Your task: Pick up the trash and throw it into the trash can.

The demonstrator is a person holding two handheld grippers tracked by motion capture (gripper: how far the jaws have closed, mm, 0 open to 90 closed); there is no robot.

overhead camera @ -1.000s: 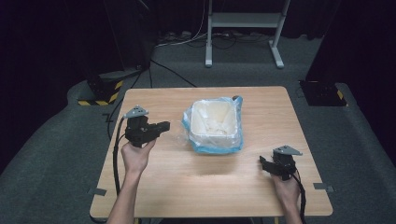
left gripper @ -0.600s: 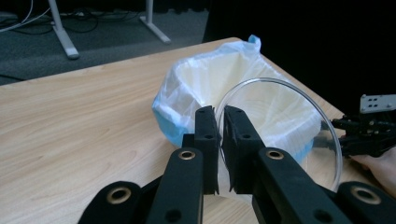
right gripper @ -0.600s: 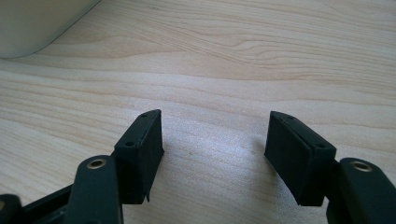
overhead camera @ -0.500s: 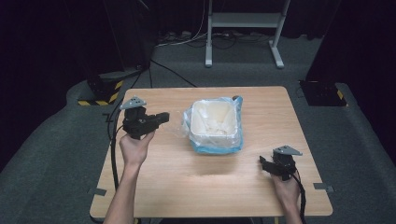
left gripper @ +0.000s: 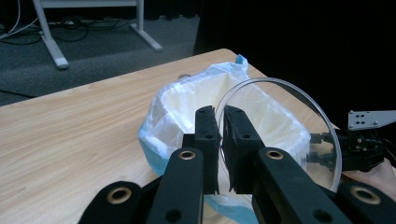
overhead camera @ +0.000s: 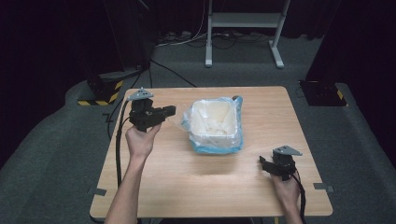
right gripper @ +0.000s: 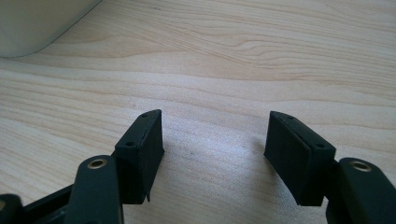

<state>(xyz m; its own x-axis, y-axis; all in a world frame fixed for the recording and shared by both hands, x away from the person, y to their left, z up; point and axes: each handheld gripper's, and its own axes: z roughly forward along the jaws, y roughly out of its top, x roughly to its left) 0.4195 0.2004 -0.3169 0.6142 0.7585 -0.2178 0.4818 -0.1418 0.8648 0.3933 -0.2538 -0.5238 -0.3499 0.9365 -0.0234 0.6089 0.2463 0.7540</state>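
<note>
Table: a light wooden table (overhead camera: 187, 186) on a grey floor, with dark curtains behind it.

Bin: a small cream-white square bin (overhead camera: 214, 122) stands near the middle of the table, toward the far half. A translucent liner bag (overhead camera: 235, 141) with a blue tint is folded over its rim and bunches around its sides. In the left gripper view the bin (left gripper: 187, 109) sits just beyond the jaws.

Left gripper: the left gripper (overhead camera: 163, 112) is held above the left part of the table by the person's left hand (overhead camera: 140, 140), its jaws pointing toward the bin and close to the bag's left edge. In its own view, the left gripper (left gripper: 220, 140) has its jaws pressed nearly together on the edge of a clear round disc (left gripper: 280, 126).

Clear disc: thin, transparent, circular, standing on edge between the jaws; the bin and the other gripper show through it. It is too faint to make out in the high view.

Right gripper: the right gripper (overhead camera: 265, 164) is low over the near right part of the table, held by the right hand (overhead camera: 286, 189), well apart from the bin. In its own view the right gripper (right gripper: 212, 140) has its jaws spread wide, with bare wood between them.

Cables: a black cable (overhead camera: 119, 140) trails from the left gripper along the table's left side.
</note>
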